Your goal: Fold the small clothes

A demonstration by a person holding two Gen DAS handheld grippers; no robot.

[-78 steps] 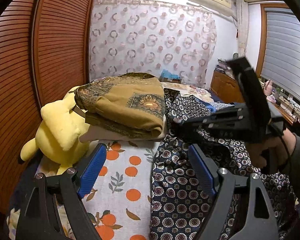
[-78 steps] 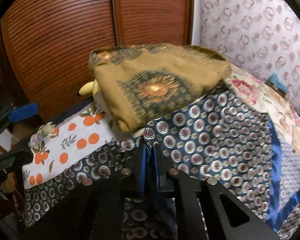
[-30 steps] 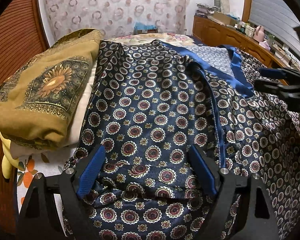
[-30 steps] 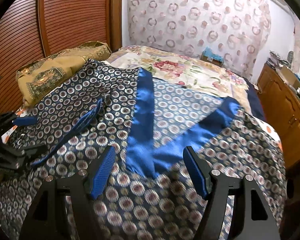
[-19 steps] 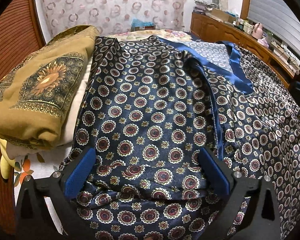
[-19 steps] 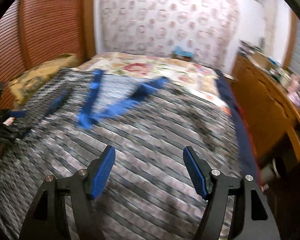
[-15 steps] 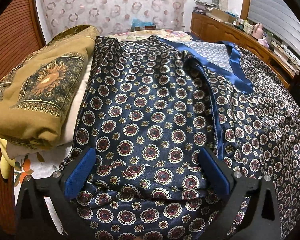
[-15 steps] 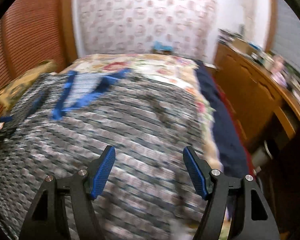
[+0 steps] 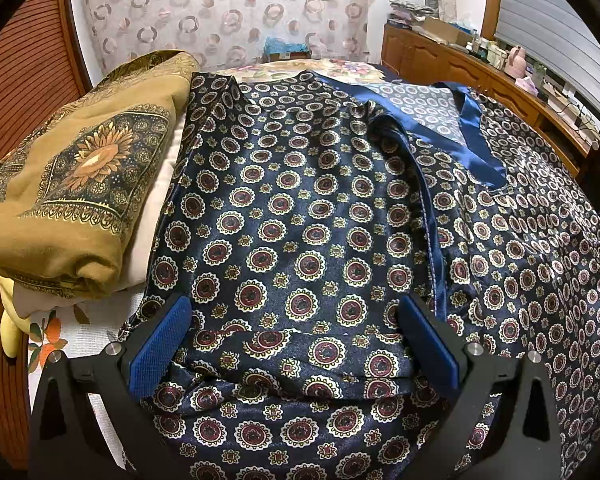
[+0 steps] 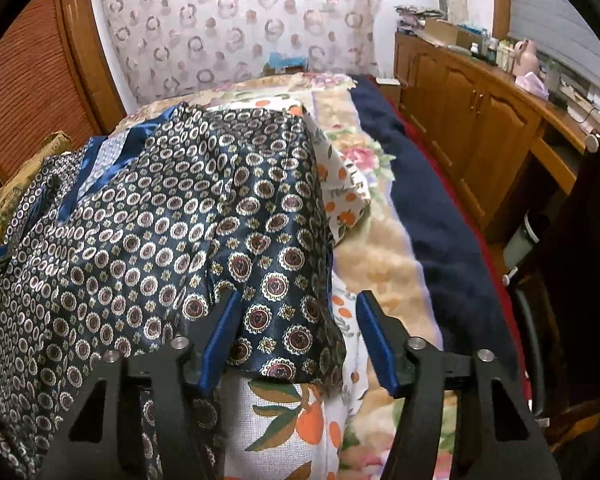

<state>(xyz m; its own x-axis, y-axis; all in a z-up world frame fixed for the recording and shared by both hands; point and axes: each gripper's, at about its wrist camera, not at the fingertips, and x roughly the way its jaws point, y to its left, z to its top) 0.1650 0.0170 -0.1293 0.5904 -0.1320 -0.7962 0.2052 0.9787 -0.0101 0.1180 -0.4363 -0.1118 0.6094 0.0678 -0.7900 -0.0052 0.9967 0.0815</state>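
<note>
You're at the grab-the-corners stage: the robe (image 9: 300, 208) is spread flat across the bed (image 10: 384, 248), right beside the folded blanket (image 9: 80, 184).

Your left tool (image 9: 296, 344) is gaping wide over the near hem, cloth lying between the pads but nothing pinched, so it's released. Your right tool (image 10: 296, 344) sits at the robe's far right corner. Its jaws have just been closing, and the hem corner lies between them, but there's a clear gap at the right pad (image 10: 374, 344), so no grip yet.

I'd guess the next move is to finish that squeeze on the right corner, clamp the left one too, then lift both and carry the hem up toward the collar.

Compared with a second ago, your right tool has swung from the blue collar trim over to the robe's edge, while your left tool has opened wider and stayed put.
</note>
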